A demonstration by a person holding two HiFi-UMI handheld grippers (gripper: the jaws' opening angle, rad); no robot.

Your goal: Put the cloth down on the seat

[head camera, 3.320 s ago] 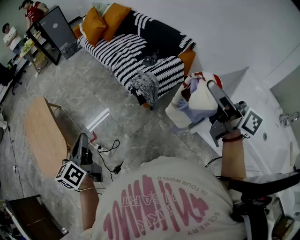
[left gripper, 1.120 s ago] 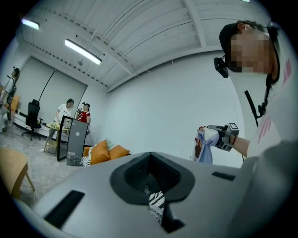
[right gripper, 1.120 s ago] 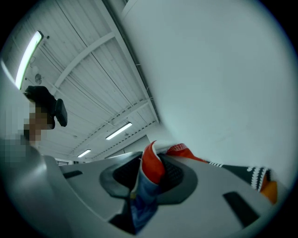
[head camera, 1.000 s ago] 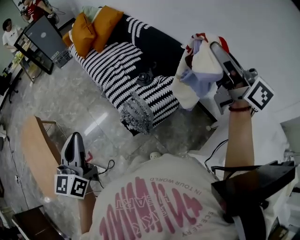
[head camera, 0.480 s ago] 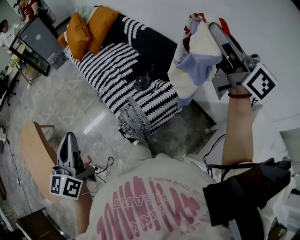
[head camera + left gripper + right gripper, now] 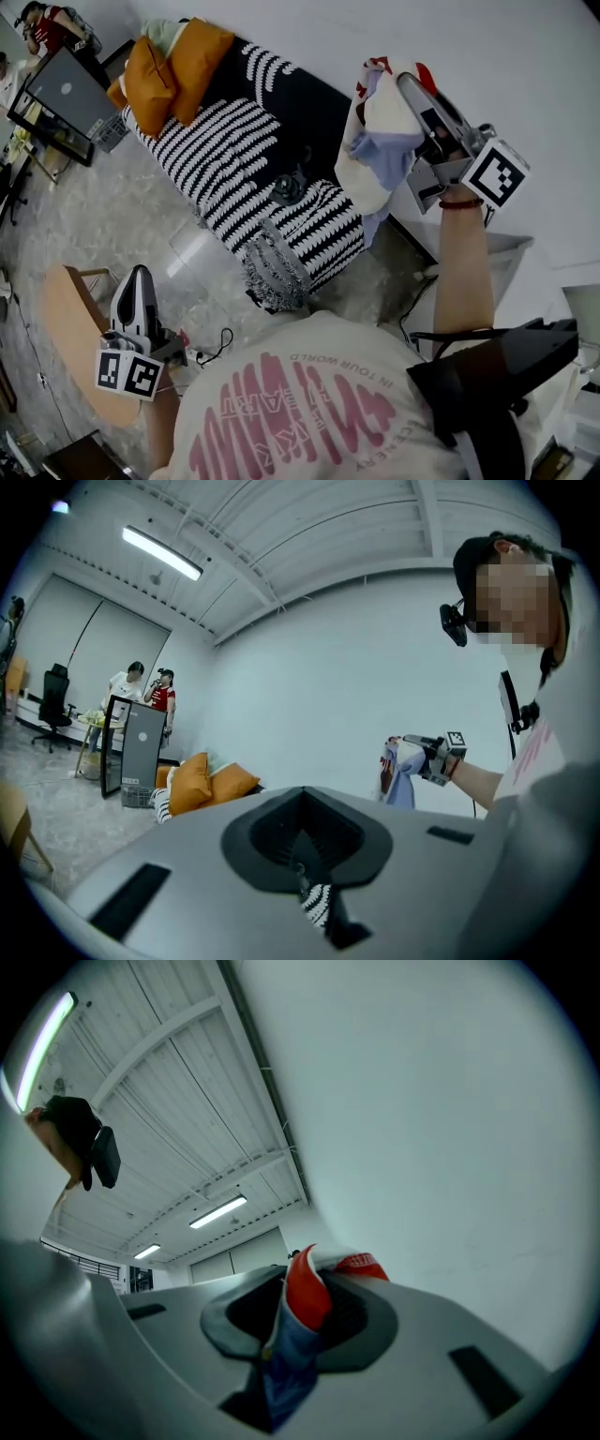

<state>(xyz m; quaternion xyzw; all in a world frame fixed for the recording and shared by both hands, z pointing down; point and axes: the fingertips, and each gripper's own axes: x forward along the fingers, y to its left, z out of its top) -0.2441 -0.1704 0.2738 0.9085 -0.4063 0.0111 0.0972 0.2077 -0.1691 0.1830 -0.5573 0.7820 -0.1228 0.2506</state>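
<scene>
A bunched cloth in white, lavender and red hangs from my right gripper, which is shut on it and held high over the right end of the striped sofa. In the right gripper view a red and blue fold of the cloth sits pinched between the jaws, pointing up at wall and ceiling. My left gripper hangs low at the left, shut and empty, away from the sofa. The left gripper view shows the cloth in the distance.
Orange cushions lie at the sofa's far end, a small dark object on its seat and a fringed throw over its near end. A wooden table stands at left. A black panel and people stand beyond.
The right gripper has lifted the cloth from low beside the white unit to high over the sofa's right end, drifting slightly left in the last second. The left gripper stays low.
</scene>
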